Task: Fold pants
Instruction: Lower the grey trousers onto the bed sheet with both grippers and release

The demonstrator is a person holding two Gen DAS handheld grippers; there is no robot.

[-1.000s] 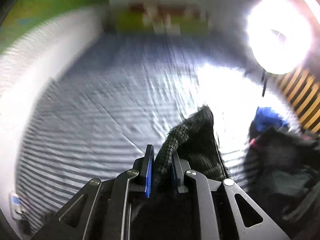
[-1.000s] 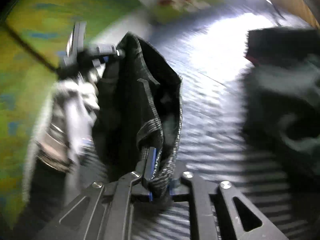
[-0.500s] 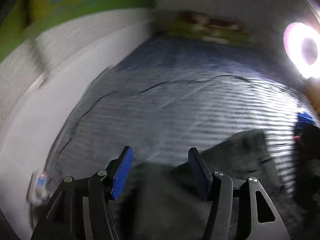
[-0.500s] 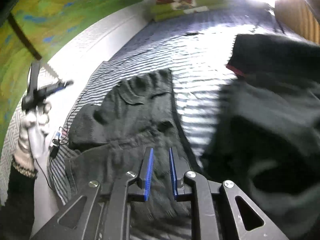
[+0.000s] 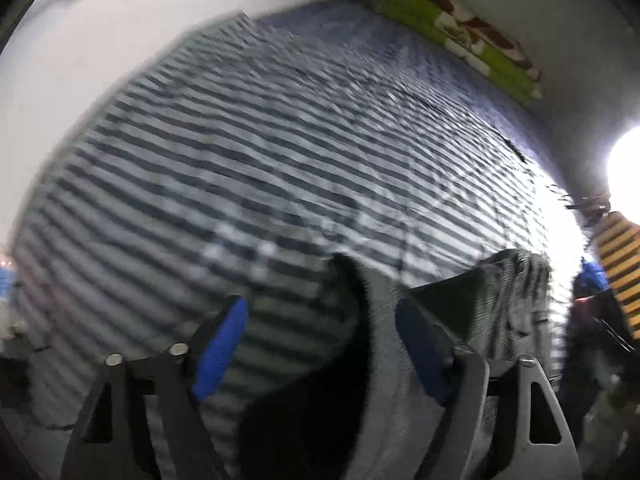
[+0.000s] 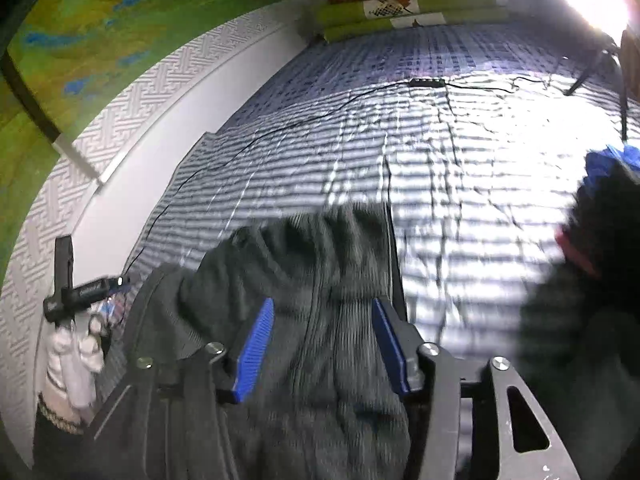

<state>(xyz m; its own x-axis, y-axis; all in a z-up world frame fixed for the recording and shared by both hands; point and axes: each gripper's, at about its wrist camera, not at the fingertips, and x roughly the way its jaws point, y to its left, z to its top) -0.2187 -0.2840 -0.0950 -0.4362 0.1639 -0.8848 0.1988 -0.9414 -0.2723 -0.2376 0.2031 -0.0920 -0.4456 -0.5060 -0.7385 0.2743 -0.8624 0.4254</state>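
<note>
Dark grey ribbed pants [image 6: 312, 264] lie bunched on the striped bed sheet [image 6: 460, 152], waistband toward the far end. My right gripper [image 6: 324, 344] hovers open just over them, blue pads spread with cloth showing below, nothing clamped. In the left wrist view the same pants [image 5: 500, 300] lie at the lower right, a fold rising under the right finger. My left gripper [image 5: 320, 348] is open above the pants' edge and the sheet [image 5: 280, 140]. The left gripper's handle [image 6: 76, 292] and a gloved hand [image 6: 76, 356] show at the right view's left edge.
A dark pile of other clothes [image 6: 580, 300] with blue cloth [image 6: 612, 160] lies on the right. Rolled green bedding [image 6: 408, 12] sits at the bed's far end. A thin black cable [image 6: 320, 116] crosses the sheet. The white wall [image 5: 80, 60] borders the left; a bright lamp [image 5: 628, 168] glares at right.
One second ago both grippers held the pants up by the waistband. The pants now lie on the sheet and both grippers have opened, the right one only in the last half second.
</note>
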